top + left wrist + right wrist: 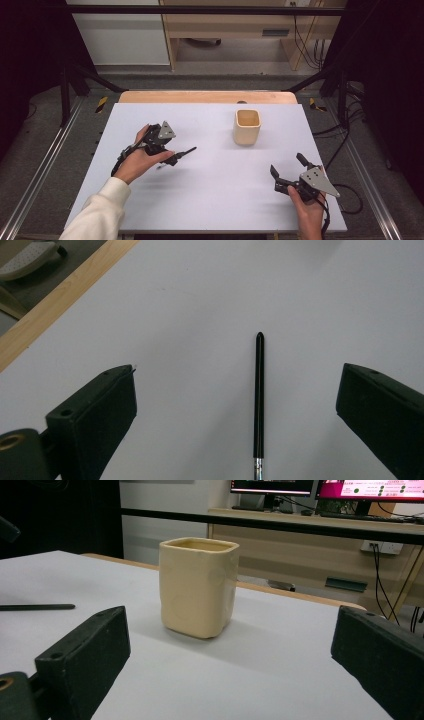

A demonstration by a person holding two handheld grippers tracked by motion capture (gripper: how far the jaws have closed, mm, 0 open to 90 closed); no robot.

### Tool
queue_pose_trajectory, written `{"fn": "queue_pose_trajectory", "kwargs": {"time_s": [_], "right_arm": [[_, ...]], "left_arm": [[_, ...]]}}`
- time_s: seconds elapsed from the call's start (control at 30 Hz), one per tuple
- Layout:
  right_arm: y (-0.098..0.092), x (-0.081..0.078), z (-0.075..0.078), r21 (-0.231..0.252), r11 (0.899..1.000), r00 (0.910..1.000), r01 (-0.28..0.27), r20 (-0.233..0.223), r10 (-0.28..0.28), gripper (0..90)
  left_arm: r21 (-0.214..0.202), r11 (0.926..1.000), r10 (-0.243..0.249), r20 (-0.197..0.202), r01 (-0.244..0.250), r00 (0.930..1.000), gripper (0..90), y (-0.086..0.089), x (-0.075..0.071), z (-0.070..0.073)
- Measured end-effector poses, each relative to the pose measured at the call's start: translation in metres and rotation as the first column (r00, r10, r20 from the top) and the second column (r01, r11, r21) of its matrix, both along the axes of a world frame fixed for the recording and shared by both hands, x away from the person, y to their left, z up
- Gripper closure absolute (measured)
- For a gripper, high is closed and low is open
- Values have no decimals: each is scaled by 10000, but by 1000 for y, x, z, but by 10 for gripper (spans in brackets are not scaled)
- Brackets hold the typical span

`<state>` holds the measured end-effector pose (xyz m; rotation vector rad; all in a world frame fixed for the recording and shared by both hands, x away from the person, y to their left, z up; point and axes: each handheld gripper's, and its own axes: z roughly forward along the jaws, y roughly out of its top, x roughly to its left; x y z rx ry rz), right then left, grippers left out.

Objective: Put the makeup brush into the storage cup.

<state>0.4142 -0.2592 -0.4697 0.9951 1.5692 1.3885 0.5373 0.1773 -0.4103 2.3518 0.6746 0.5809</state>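
Observation:
A thin black pen (258, 400) lies flat on the white table top (215, 200), between the wide-apart jaws of my left gripper (237, 375), nearer the right jaw and touching neither. From above, the pen (186, 151) points right, out from under the left gripper (172, 149). A cream square cup (247, 126) stands upright at the back right, and I see nothing in it. My right gripper (286, 163) is open near the front right, aimed at the cup (197, 592) from some distance, with nothing between its jaws (230, 614). The pen's tip (37, 607) shows far left.
A wooden strip (207, 96) edges the far side of the table, with metal frame rails (40, 165) on both sides. Beyond the table stand a desk and monitors (320, 487). White table surface stretches between the two grippers.

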Motion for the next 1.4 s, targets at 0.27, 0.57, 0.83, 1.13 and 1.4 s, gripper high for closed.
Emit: {"fn": "queue_pose_trajectory", "kwargs": {"time_s": [0.27,0.57,0.83,1.13,1.4], "right_arm": [[0,0,0,5,10000,10000,34,-38,-34,25],[1,1,-1,-42,10000,10000,-7,-45,6,26],[1,1,-1,-17,10000,10000,2,-16,-2,27],[0,1,-1,-39,10000,10000,15,-67,-16,27],[0,1,-1,-53,10000,10000,21,-78,-21,27]], "left_arm": [[82,10000,54,-253,-52,9997,27,0,3,-4],[82,9999,93,-533,-88,9985,27,-1,7,-8],[191,9998,47,-738,-32,9973,30,-5,9,-10],[344,9994,24,-1045,12,9945,32,-6,12,-12],[546,9985,-21,-1237,89,9923,34,-5,15,-15]]}}
